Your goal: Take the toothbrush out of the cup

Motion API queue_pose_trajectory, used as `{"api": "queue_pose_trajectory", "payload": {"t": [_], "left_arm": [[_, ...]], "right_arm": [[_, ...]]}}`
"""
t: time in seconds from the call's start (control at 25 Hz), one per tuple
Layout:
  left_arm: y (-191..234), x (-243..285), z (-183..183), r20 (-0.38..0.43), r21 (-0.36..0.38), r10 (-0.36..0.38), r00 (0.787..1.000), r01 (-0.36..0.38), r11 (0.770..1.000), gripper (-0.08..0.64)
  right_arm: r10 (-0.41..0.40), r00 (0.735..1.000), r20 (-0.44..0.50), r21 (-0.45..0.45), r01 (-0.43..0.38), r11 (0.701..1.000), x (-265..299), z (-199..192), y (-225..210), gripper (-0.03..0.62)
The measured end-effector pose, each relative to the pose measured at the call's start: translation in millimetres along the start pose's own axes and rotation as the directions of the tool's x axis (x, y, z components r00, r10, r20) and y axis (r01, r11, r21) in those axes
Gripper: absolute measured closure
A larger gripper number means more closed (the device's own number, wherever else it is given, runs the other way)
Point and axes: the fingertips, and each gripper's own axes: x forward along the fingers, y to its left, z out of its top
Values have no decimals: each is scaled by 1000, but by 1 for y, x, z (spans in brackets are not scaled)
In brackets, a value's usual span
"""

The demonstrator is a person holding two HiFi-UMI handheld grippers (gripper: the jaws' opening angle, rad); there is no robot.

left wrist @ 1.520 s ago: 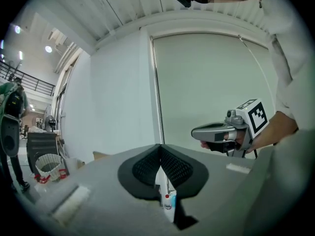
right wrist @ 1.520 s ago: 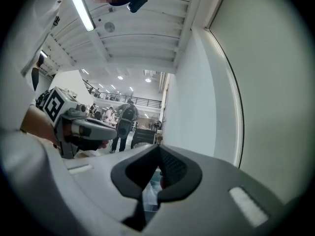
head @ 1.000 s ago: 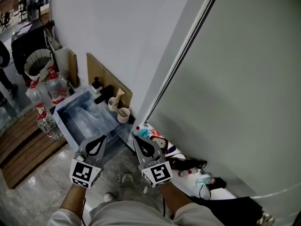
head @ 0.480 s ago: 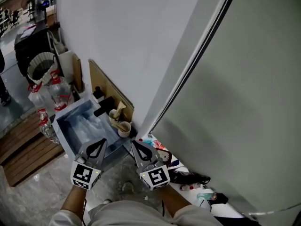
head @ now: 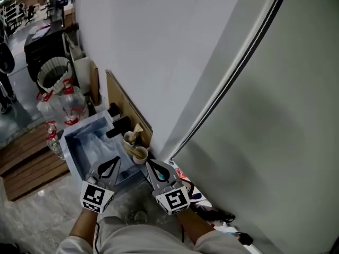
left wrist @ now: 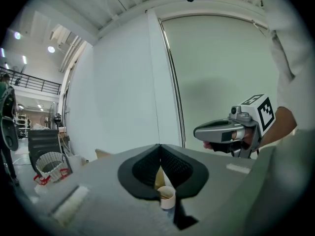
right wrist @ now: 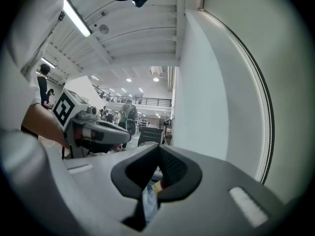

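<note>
A cream cup [head: 140, 154] stands on the near right corner of a blue-white basin [head: 85, 144], with a tan stick-like toothbrush handle [head: 139, 153] lying in it. Behind it stands a second cream cup [head: 128, 138] holding a pale upright piece. My left gripper [head: 117, 159] is shut and empty over the basin's near rim, just left of the cup. Shut and empty too, my right gripper [head: 148, 162] sits just below the cup. In the left gripper view the cup [left wrist: 167, 197] shows past the shut left gripper [left wrist: 160, 145], and the right gripper [left wrist: 198, 131] is at the right.
A black tap [head: 118, 126] stands at the basin's back, before a wooden board [head: 127, 105] on the white wall. Water bottles [head: 68, 97] and a white basket [head: 52, 73] stand at the left. Small items and a black object [head: 212, 214] lie on the ledge at the right.
Both grippers have moved forward, side by side, towards the basin and the cups, which now lie right at their tips. The jaws have stayed shut.
</note>
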Motion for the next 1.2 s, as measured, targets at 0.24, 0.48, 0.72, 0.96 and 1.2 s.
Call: {"api": "queue_pose_trajectory", "payload": {"t": [0.24,0.48,0.72,0.96,1.2], "left_arm": [[9,17,-4,-9,4,-4,1000,4,1000,557],[24,31,-12,3,-6,-51,999,51,999,557],[46,35,-15,9,-34,-107,994,108,994,557],[69,40,-25,14,-27,-158,987,158,987,557],[74,50,-30,3,-28,-192,981,192,981,557]], "right_arm": [[2,1000,-6,9,-2,1000,15,-8,-11,594],[-33,999,-32,11,33,999,32,-17,-18,594],[-77,995,-61,7,78,997,54,-17,-16,593],[-125,989,-82,-8,125,992,77,-26,-11,592],[-128,988,-85,-5,128,992,88,-18,-4,593]]}}
